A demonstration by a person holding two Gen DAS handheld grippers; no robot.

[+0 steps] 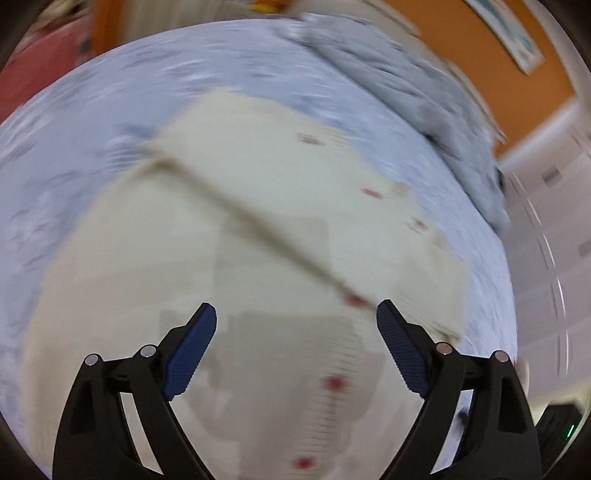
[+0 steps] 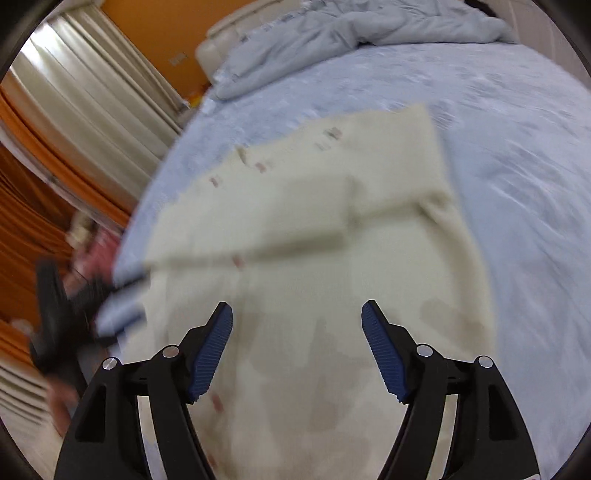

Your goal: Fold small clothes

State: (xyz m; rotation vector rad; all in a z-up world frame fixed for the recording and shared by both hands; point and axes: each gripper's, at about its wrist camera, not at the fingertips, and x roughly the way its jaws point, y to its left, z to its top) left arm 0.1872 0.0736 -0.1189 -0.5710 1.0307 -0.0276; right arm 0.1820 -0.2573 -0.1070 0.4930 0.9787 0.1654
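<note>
A cream knitted garment [image 1: 258, 177] with small red buttons lies spread on the light blue bed [image 1: 110, 110], one part folded over so that a crease runs diagonally across it. My left gripper [image 1: 295, 305] hovers over its near part, jaws wide apart with nothing between the blue pads. The right wrist view shows the same garment [image 2: 332, 258] with the folded flap on its far half. My right gripper [image 2: 296, 303] is open above it and holds nothing. The left gripper [image 2: 51, 314] appears there as a dark blur off the bed's left edge.
A crumpled pale blue duvet [image 2: 332, 33] is bunched at the far end of the bed [image 2: 517, 184], and shows too in the left wrist view [image 1: 406, 85]. Curtains [image 2: 92, 92] and an orange wall [image 1: 498, 55] stand beyond the bed's edge.
</note>
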